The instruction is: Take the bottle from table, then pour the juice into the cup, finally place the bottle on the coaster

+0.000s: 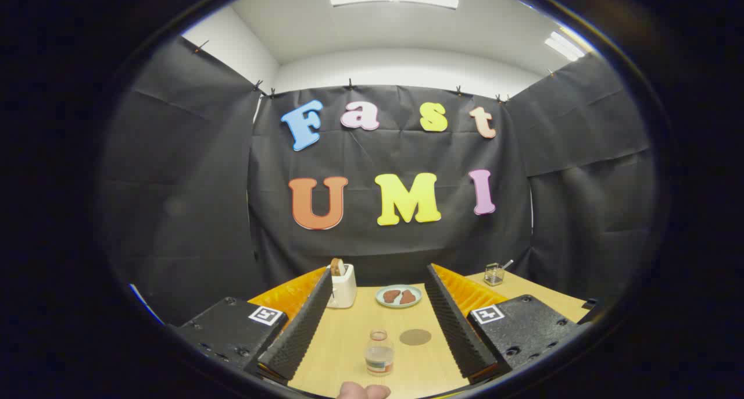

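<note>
The gripper [376, 335] is spread wide with nothing between its fingers pressing on them; both fingers [302, 329] reach forward over a light wooden table [343, 346]. The bottle [379, 352], small and clear with no cap on its mouth, stands upright on the table between the fingers, apart from each and slightly nearer the camera than their tips. Just beside it, a little further ahead and to its right, lies the round brownish coaster [415, 337], flat on the table. Beyond the fingers sits a pale plate [398, 296] carrying two brown pieces, with a white toaster [342, 285] holding a slice to its left. A small wire basket [494, 274] rests well apart near the table's far right corner. A fingertip of a hand [363, 391] shows just below the bottle
</note>
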Motion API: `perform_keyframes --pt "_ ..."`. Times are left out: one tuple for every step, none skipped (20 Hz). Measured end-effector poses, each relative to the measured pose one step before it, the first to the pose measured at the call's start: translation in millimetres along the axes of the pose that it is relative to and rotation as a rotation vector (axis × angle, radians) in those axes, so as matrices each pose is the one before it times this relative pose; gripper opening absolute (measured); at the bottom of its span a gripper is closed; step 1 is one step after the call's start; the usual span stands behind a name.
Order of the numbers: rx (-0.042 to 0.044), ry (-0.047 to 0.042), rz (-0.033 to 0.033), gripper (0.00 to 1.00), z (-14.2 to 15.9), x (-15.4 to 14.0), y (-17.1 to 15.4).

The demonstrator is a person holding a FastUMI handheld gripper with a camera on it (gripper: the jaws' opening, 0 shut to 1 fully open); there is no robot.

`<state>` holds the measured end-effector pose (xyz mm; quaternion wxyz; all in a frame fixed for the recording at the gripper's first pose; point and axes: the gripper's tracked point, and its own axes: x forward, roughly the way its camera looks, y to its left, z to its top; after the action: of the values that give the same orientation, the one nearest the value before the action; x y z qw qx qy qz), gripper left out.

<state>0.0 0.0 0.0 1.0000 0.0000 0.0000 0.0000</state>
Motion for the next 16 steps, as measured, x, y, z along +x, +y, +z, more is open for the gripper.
perform_keyframes --pt "0.00017 -0.00316 0.00588 1.0 0.65 -0.66 3.22" --pt "-0.00059 0.00069 0.00127 1.0 0.43 0.01 0.72" --pt "-0.00238 0.00113 -0.00212 1.0 -0.98 0.54 -1.14" --pt "-0.00082 0.00227 -0.00338 1.0 0.4 -0.64 -0.32" --pt "0.00025 -0.00091 0.00118 1.0 0.36 -0.28 1.35" --pt "-0.00378 -0.00057 0.00607 1.0 1.04 0.0 2.87" --pt "-0.00608 0.00106 0.00124 1.0 1.13 0.08 1.24" --pt "-0.00512 -0.00088 -0.00076 1.0 1.09 -0.55 -0.13" --pt "-0.002 -0.00021 0.00096 1.0 0.61 -2.18 0.63" --pt "0.00154 -0.00099 0.00221 1.0 0.74 -1.74 1.4" --pt "0.00363 -0.00191 0.0035 1.0 1.46 -0.76 1.12" --pt "0.00329 -0.00075 0.00304 1.0 0.54 -0.61 0.56" --pt "0.00286 -0.00107 0.00142 1.0 0.7 -0.91 0.37" --pt "-0.00144 -0.00098 0.00308 1.0 1.37 -0.55 0.87" --pt "-0.00353 0.00247 -0.00222 1.0 -0.46 -0.81 -0.66" --pt "-0.0029 0.00342 -0.00463 1.0 -0.28 -0.55 -1.53"
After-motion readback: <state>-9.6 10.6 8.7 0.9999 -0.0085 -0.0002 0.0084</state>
